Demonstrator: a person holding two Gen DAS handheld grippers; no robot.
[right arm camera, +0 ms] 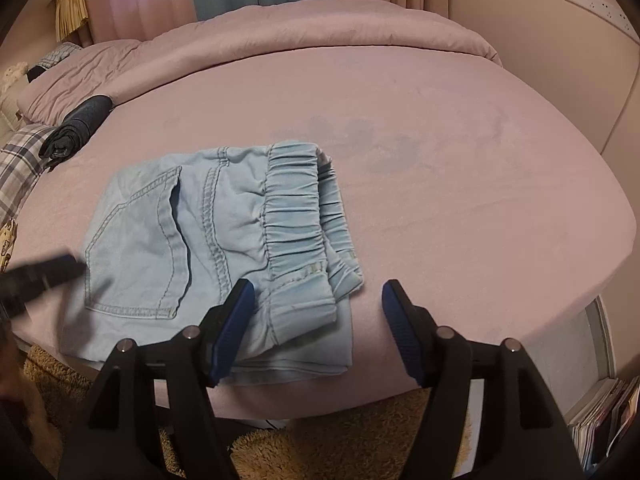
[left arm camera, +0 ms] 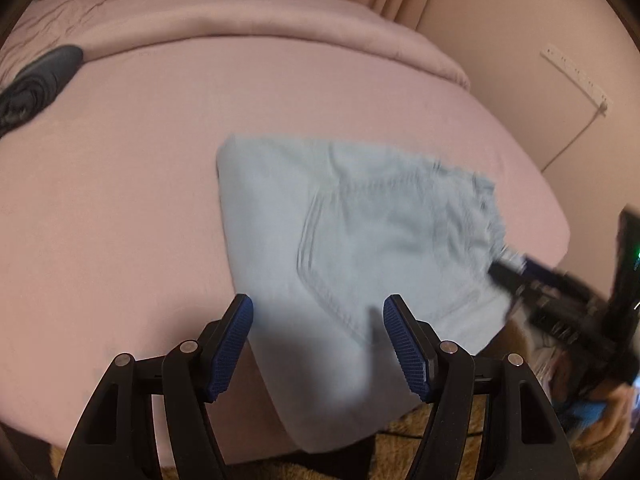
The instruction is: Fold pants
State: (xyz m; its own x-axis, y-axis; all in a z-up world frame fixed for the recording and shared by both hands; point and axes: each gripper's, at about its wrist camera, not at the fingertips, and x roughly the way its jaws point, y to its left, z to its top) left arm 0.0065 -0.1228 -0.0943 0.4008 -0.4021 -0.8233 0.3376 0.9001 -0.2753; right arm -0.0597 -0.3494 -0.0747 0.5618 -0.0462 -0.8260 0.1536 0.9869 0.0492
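Light blue denim pants lie folded into a compact stack on the pink bed sheet, back pocket up and elastic waistband on the right. My right gripper hovers open over the stack's near right corner; its pads do not press on the cloth. In the left wrist view the pants look blurred. My left gripper stands open above their near edge, holding nothing. Each gripper shows blurred in the other's view: the right gripper at the pants' right edge, the left gripper at their left edge.
A dark rolled garment lies at the back left of the bed beside a plaid pillow. A folded pink duvet runs along the far side. A shaggy tan rug covers the floor below. Stacked books stand at the lower right.
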